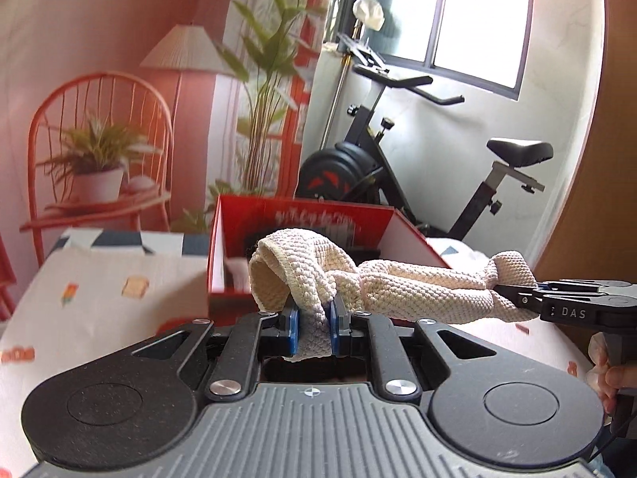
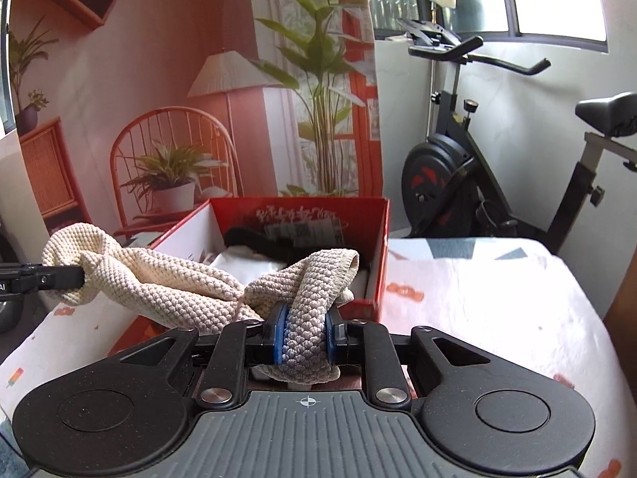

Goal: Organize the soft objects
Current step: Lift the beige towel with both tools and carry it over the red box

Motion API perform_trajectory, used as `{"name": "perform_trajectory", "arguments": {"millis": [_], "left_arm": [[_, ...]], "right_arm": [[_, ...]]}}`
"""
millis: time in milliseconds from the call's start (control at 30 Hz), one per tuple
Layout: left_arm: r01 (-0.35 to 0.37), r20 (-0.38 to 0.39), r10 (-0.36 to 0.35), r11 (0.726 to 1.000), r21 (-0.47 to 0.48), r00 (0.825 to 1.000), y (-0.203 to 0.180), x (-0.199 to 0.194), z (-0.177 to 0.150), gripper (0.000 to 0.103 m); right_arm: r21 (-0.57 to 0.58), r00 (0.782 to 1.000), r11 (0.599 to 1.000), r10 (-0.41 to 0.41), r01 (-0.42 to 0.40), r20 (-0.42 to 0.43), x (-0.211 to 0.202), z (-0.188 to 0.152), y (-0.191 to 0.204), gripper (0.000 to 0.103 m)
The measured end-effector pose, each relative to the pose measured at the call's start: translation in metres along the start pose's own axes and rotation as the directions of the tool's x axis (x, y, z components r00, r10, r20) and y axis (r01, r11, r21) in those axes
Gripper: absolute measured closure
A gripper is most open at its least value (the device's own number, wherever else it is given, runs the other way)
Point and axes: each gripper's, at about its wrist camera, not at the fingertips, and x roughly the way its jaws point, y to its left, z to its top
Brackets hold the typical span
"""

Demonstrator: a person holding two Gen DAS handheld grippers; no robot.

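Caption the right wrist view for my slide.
Both grippers hold a cream knit cloth stretched before the open red box.

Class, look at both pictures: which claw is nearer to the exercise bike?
Right. The right claw grips the knitted cloth on the side toward the bike; the left claw grips its other end, farther from the bike, in front of the red box.

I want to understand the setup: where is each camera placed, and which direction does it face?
Left wrist: on the left tool, facing the red box; the right tool and fingers of a hand show.
Right wrist: on the right tool, facing the same box; the left tool shows.
Shared: cream knitted cloth clamped by both, box, exercise bike.
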Motion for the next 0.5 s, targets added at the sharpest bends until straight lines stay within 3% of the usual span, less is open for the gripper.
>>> {"name": "perform_trajectory", "arguments": {"millis": [500], "left_arm": [[-0.010,-0.002,0.010,1.000,0.017,1.000,0.002,0.041,0.036,0.087]], "right_arm": [[-0.060,0.999,0.998,-0.034,0.035,0.005,0.045,0.045,-0.010,0.086]]}}
